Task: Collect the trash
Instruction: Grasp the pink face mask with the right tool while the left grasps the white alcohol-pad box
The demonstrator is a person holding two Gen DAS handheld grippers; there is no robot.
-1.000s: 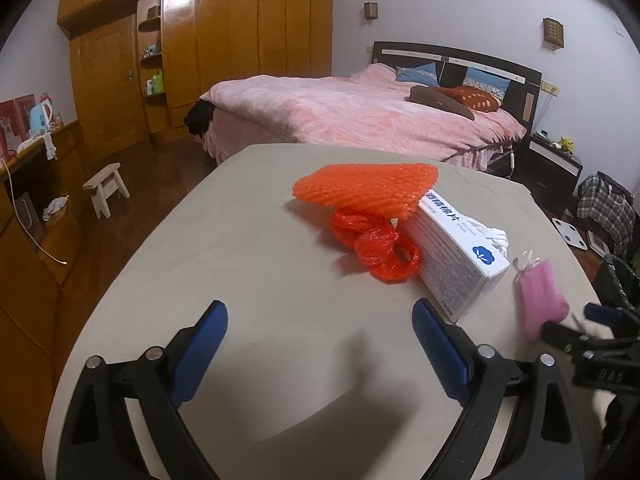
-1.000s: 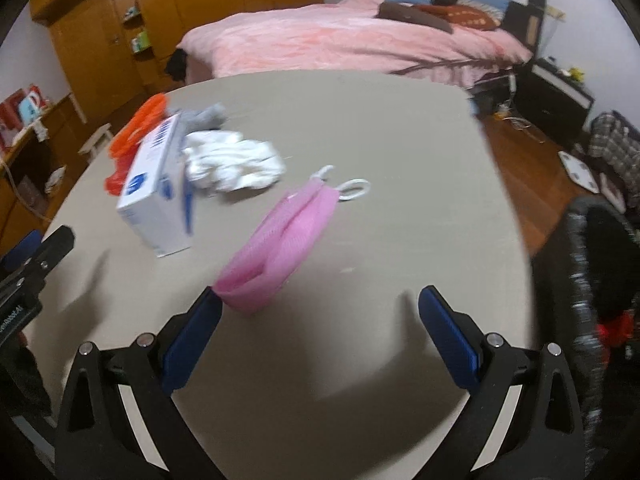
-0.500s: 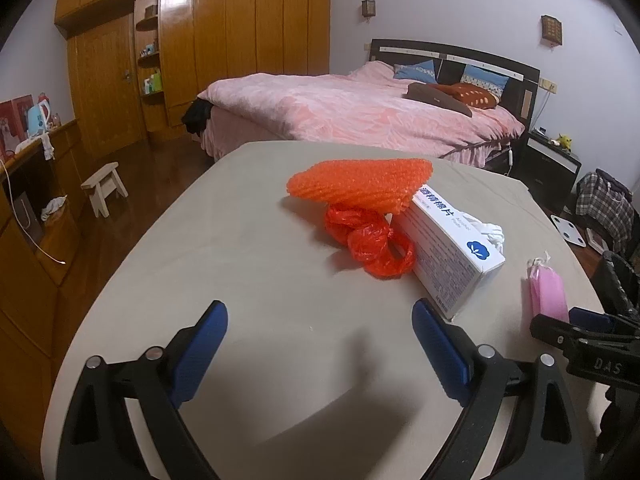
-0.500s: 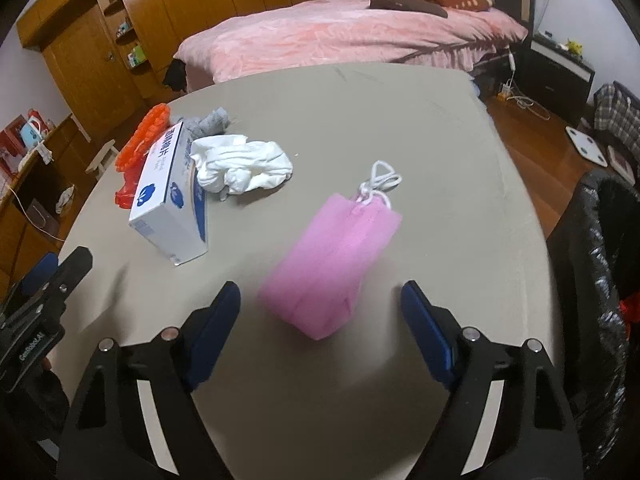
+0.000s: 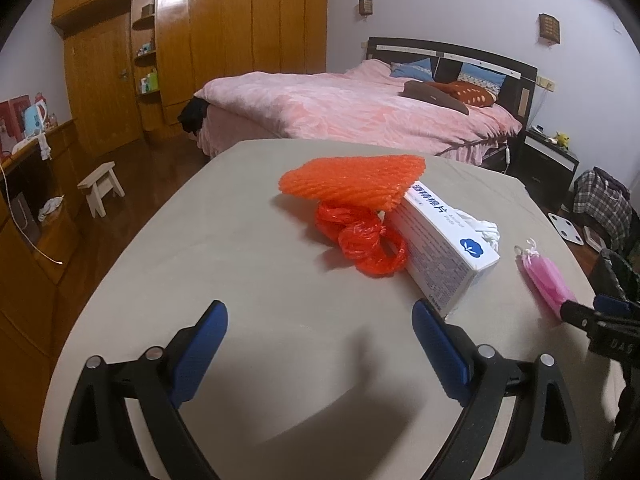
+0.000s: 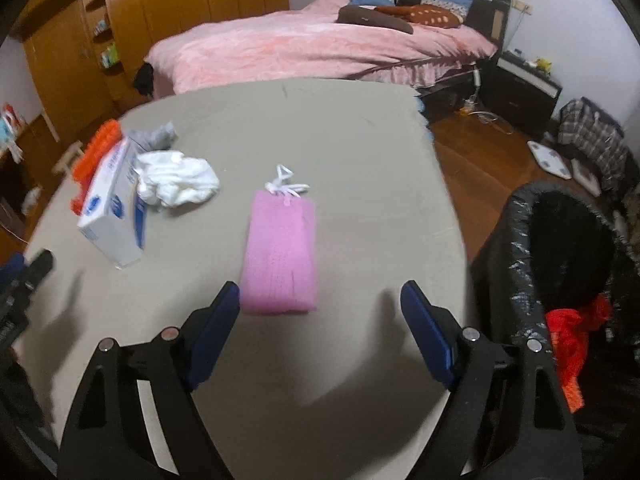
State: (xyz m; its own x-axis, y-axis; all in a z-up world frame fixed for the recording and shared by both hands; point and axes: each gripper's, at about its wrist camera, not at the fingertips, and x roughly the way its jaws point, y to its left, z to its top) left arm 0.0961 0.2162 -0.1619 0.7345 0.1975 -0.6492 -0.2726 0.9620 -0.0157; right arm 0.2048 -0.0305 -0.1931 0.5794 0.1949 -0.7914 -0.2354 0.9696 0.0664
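The right gripper, jaws wide and empty, lines up on the pink mask pack; next it must advance and close.

We see a bed with a pink cover beyond the far edge of the table, its dark headboard against the wall. Two blue pillows and a brown cushion lie at the head end. A wooden wardrobe with open shelves fills the far left corner of the room. A small white stool stands on the wooden floor left of the table. A dark nightstand stands right of the bed. A white bathroom scale lies on the floor beside a plaid bag.
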